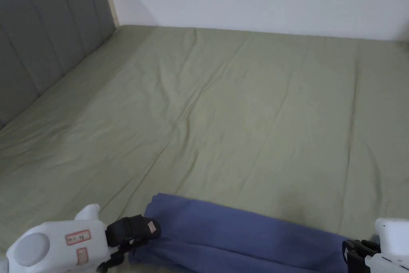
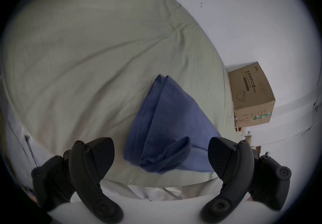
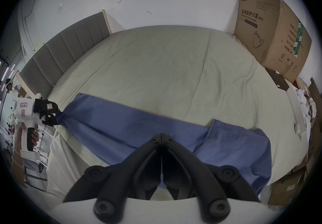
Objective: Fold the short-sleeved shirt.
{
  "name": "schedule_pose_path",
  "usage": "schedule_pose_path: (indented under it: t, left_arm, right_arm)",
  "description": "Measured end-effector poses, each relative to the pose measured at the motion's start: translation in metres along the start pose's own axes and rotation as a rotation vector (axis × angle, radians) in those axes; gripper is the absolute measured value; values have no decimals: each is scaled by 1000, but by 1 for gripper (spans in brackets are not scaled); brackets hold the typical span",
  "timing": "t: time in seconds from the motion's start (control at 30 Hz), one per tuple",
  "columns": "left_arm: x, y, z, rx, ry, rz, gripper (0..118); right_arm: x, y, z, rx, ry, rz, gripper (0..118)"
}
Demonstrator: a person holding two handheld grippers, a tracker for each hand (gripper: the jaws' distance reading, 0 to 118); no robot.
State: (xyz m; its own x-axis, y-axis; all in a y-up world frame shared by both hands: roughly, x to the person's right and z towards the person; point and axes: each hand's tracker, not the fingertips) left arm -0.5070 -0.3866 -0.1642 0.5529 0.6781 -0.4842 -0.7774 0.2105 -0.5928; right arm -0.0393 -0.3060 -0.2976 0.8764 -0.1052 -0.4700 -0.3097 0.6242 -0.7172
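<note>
Blue short-sleeved shirt [image 1: 243, 234] laid as a long band along the near edge of the bed [image 1: 239, 106].

The shirt is judged light, soft and limp, so it is best taken at corners or hems. The left gripper [image 2: 161, 156] is seen with jaws spread wide, the cloth's bunched end lying between them ungripped. The right gripper [image 3: 161, 136] is closed, apparently pinching the fabric's near edge. The olive sheet is matte and creased.

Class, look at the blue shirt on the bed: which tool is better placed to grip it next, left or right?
Left, probably. The left tool is open, with the bunched end of the shirt just ahead of its jaws. The right tool is shut and must open first.
</note>
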Motion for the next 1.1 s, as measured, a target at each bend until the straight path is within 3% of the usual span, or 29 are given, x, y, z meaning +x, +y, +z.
schedule_pose_path:
  t: [0.13,0.17,0.2,0.27,0.37,0.5,0.63,0.87,1.0,1.1]
  left_arm:
    - [-7,-5,-18,10,-106,127,111]
    - [-6,-4,-20,10,-100,104,109]
    - [-4,-3,-22,6,-100,87,98]
    - [-2,0,-20,28,-33,60,10]
    - [-7,4,-25,-17,-55,181,10]
    - [22,8,-16,27,13,47,10]
    - [77,4,1,75,11,-82,10]
    - [222,-34,-11,9,-100,-513,10]
    - [274,-74,-54,-113,-191,-716,10]
    - [288,-109,-100,-198,-132,-819,10]
  right_arm:
    - [0,-1,-9,-34,-26,34,0]
    - [3,-3,-13,-48,-35,36,0]
    - [5,-4,-16,-54,-35,30,0]
    - [10,-5,-18,-70,-18,2,0]
    - [7,-7,-19,-77,-12,-9,0]
    - [8,-12,-12,-82,-21,-4,0]
    - [29,-17,-4,-68,-22,-64,0]
    - [71,-27,12,-32,-87,-224,0]
    - [95,-37,22,-19,-101,-283,0]
    - [105,-45,28,-23,-132,-310,0]
